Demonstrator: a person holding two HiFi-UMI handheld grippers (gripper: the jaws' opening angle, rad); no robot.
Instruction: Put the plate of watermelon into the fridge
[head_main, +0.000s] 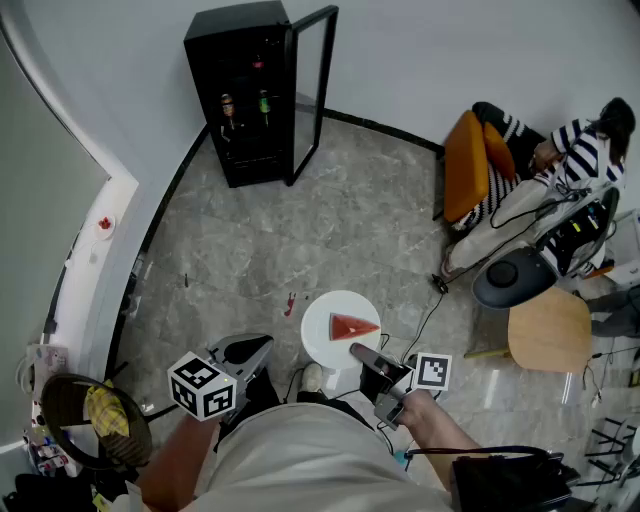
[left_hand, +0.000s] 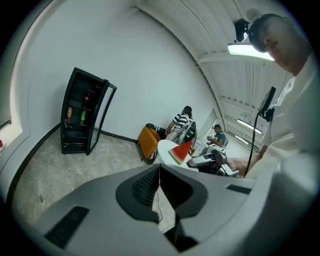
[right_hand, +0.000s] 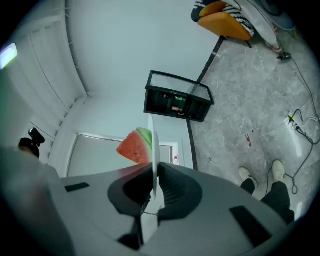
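Close in at the person's waist, the right hand-held gripper (head_main: 358, 352) is clenched on the near rim of the white plate (head_main: 318, 320), and the watermelon slice (head_main: 352, 326) lies on it, roughly level. The left hand-held gripper (head_main: 255, 346) hangs alongside, pinched together on nothing. A pinch at one edge is a thin hold (any dip of the wrist and I'd expect the slice to slide off). A cable (head_main: 428, 312) trails over the floor (head_main: 380, 230) by the feet, a likely snag. Well beyond stands the fridge (head_main: 245, 95), its door (head_main: 312, 90) swung open.
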